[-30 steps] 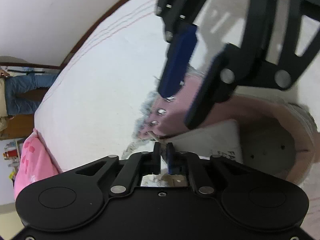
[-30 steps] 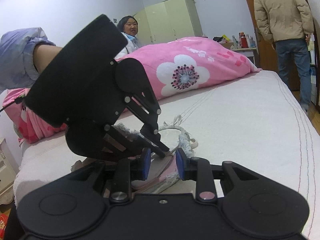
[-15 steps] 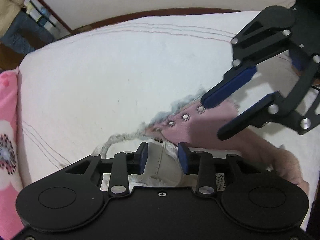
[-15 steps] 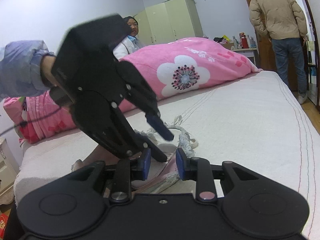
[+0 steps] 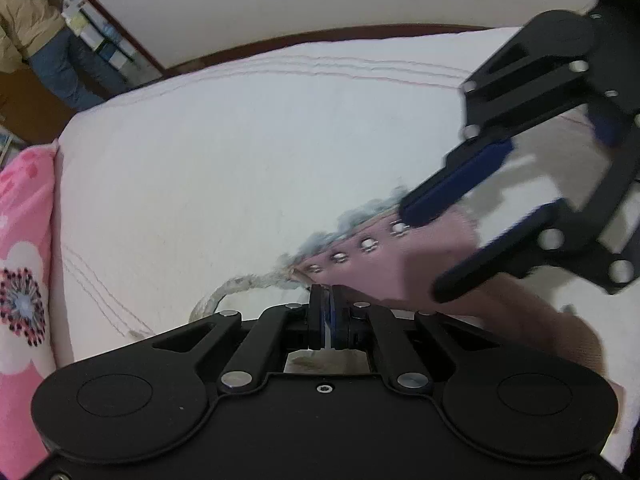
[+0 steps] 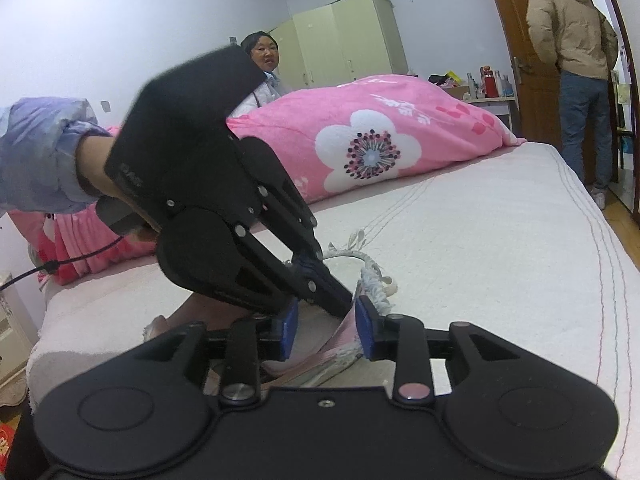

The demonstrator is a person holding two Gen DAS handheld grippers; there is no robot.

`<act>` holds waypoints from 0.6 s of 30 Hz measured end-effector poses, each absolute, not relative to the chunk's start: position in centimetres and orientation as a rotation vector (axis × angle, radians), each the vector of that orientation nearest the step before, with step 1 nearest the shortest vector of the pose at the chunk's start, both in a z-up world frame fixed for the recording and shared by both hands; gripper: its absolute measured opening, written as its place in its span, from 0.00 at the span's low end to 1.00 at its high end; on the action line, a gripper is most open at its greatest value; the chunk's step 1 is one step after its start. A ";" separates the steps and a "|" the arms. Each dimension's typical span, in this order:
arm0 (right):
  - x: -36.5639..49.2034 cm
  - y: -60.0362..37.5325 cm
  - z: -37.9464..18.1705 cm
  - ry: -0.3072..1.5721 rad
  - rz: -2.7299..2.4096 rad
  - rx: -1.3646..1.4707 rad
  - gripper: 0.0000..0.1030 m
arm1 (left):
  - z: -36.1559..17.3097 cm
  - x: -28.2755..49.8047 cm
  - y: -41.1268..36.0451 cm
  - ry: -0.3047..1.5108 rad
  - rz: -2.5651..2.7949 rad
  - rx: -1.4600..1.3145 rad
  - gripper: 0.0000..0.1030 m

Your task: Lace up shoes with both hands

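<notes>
A pink shoe (image 5: pixel 420 256) with a row of metal eyelets (image 5: pixel 368 244) and a fuzzy grey-white trim lies on the white bed. Its thick white lace (image 5: pixel 236 286) loops out to the left on the bed. My left gripper (image 5: pixel 329 320) is shut right at the shoe's near edge; what it pinches is hidden. My right gripper (image 5: pixel 432 252) is open, its jaws straddling the eyelet flap near the top eyelet. In the right wrist view the right gripper (image 6: pixel 326 332) is open around the pink flap (image 6: pixel 340 340), with the left gripper (image 6: pixel 320 276) shut just above it.
A pink flowered quilt (image 6: pixel 380 140) lies at the far side of the bed (image 6: pixel 500 240). A woman (image 6: pixel 264 56) sits behind it. A man in a tan jacket (image 6: pixel 568 32) stands by the door.
My left gripper has closed from open at the shoe's near edge. My right gripper stays open by the eyelets and has shifted slightly right in the left wrist view.
</notes>
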State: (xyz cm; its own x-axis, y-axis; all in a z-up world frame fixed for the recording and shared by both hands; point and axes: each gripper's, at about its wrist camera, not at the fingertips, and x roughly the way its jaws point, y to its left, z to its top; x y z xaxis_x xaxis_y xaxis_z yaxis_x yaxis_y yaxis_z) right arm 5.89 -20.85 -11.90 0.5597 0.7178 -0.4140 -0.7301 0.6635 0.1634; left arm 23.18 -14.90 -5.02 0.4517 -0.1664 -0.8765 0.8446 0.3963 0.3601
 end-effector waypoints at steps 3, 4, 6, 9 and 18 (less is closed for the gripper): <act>5.9 -20.9 -11.9 0.475 0.854 -0.026 0.29 | -4.7 22.7 -14.5 0.849 -0.758 0.903 0.02; 5.9 -21.0 -11.9 0.475 0.855 -0.026 0.29 | -4.5 22.7 -14.4 0.843 -0.759 0.888 0.02; 5.9 -21.0 -11.9 0.476 0.856 -0.025 0.29 | -4.7 22.9 -14.1 0.854 -0.748 0.867 0.03; 5.9 -21.0 -11.9 0.476 0.857 -0.022 0.29 | -4.9 23.8 -13.3 0.863 -0.715 0.845 0.08; 5.8 -21.2 -12.0 0.470 0.860 -0.030 0.29 | -4.1 22.8 -12.2 0.872 -0.683 0.821 0.35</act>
State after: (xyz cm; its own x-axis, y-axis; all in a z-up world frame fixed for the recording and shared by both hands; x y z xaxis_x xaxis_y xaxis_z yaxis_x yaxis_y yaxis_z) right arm 5.81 -21.20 -12.01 0.5566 0.7223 -0.4104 -0.7353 0.6583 0.1613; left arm 22.78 -12.24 -4.13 0.4779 -0.1813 -0.8595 0.7908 0.5148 0.3311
